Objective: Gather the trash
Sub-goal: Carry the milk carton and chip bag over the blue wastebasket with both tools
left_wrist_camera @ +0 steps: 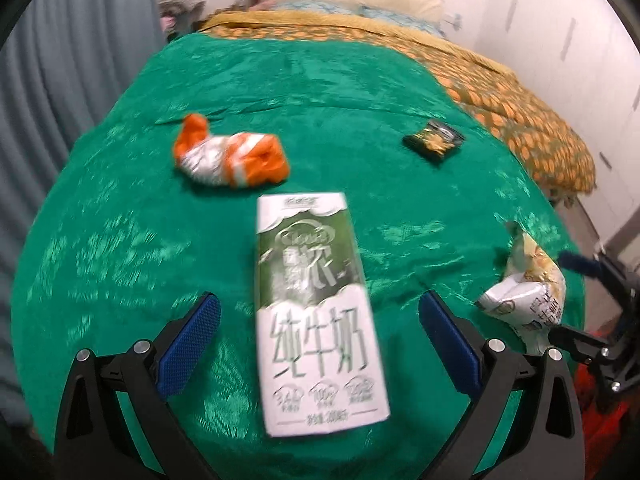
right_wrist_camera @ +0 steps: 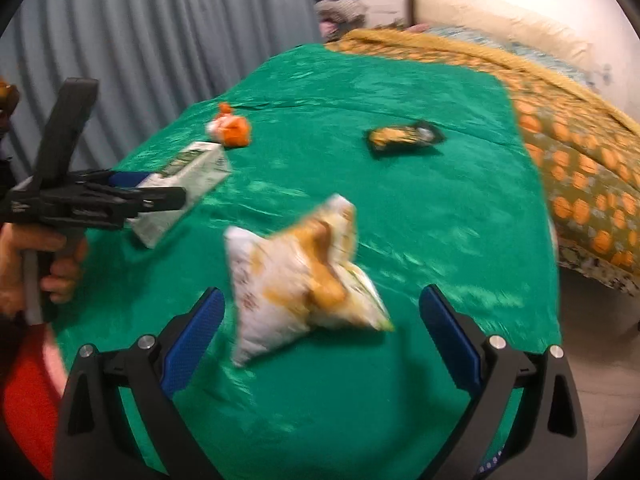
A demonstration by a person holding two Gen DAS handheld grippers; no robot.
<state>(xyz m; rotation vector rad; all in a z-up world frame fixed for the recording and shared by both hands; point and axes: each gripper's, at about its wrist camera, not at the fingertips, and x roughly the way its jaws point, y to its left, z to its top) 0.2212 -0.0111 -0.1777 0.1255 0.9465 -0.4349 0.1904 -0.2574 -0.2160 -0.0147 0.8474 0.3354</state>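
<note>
A green cloth (left_wrist_camera: 304, 80) is seen spread over a bed, with four pieces of trash lying on it. The milk carton (left_wrist_camera: 316, 312) is laid flat between the spread fingers of the left gripper (left_wrist_camera: 320, 340), touched by neither pad; in the right wrist view the same carton (right_wrist_camera: 188, 184) is seen just ahead of that gripper (right_wrist_camera: 160, 192). The white and yellow snack bag (right_wrist_camera: 300, 280) is found crumpled between the wide-open fingers of the right gripper (right_wrist_camera: 322, 332), apart from both. An orange and silver wrapper (left_wrist_camera: 230, 152) is placed beyond the carton, and a small dark packet (left_wrist_camera: 434, 140) well apart to the right. An orange-patterned quilt (left_wrist_camera: 520, 108) is noted beside the cloth.
</note>
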